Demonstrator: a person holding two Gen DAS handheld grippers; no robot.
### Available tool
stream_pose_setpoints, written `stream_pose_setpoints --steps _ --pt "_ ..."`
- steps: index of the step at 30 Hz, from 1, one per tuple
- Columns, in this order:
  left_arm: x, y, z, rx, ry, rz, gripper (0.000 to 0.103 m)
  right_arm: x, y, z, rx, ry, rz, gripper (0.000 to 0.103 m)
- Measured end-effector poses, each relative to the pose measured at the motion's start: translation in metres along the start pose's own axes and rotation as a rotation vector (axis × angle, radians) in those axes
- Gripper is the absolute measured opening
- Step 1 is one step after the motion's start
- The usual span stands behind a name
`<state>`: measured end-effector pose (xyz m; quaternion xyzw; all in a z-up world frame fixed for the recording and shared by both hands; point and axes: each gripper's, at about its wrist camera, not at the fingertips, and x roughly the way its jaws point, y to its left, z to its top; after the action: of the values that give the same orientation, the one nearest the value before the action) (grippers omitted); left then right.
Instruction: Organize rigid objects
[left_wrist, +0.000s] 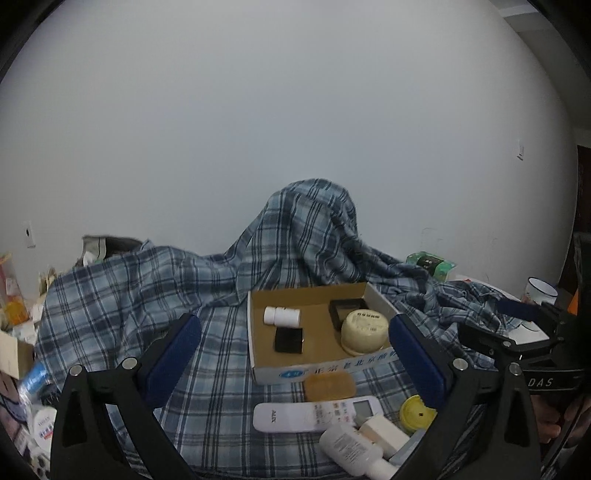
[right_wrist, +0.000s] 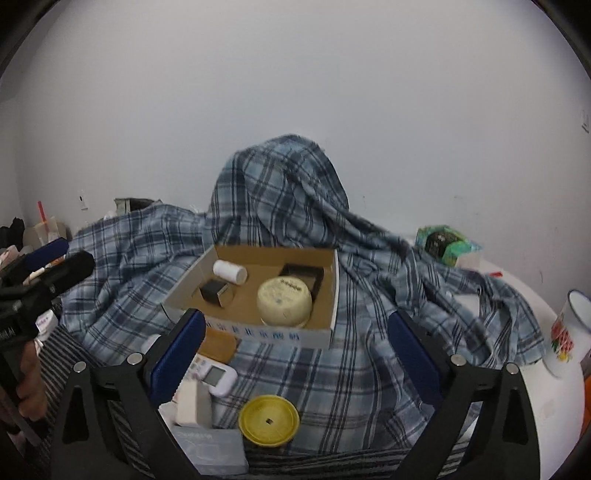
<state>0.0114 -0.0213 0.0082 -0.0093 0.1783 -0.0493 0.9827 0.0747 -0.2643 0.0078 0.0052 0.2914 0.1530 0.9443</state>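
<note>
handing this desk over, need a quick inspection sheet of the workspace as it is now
surface: plaid cloth, rumpled.
job's things: cardboard box holds white bottle, cream jar and two black items; remote, yellow lid and tan pad lie outside.
clutter: packets at left; mug at right.
grippers: left hand-held gripper and right hand-held gripper open, empty.
cables: nothing seen.
surroundings: bare white wall.
</note>
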Motion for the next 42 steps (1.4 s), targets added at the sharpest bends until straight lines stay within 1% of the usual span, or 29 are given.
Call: stream_pose_setpoints --steps 5,10,14,19,24,29,42 --pt "0.007 0.006 -0.017 -0.023 -0.001 -0.01 0.103 0.012 -0.005 -0.017 0.022 0.028 0.0 0.099" --pt "0.013 0.005 -0.024 -0.009 0.004 0.001 0.103 0.022 -0.005 -0.027 0.016 0.072 0.009 0.099" --pt "0.02 0.004 -0.029 -0.005 0.031 -0.008 0.103 0.021 -0.005 -0.027 0.012 0.067 0.013 0.099" --pt "0.019 0.005 -0.03 -0.009 0.022 -0.005 0.103 0.02 -0.004 -0.027 0.01 0.065 0.024 0.099" --pt "0.019 0.001 -0.032 0.008 0.018 0.001 0.103 0.019 -0.003 -0.026 0.01 0.065 0.025 0.099" --pt "0.022 0.001 -0.034 0.005 0.042 -0.011 0.103 0.02 -0.004 -0.026 0.012 0.067 0.026 0.099" --pt "0.024 0.0 -0.035 -0.001 0.059 -0.015 0.103 0.022 -0.008 -0.027 0.036 0.086 0.041 0.099"
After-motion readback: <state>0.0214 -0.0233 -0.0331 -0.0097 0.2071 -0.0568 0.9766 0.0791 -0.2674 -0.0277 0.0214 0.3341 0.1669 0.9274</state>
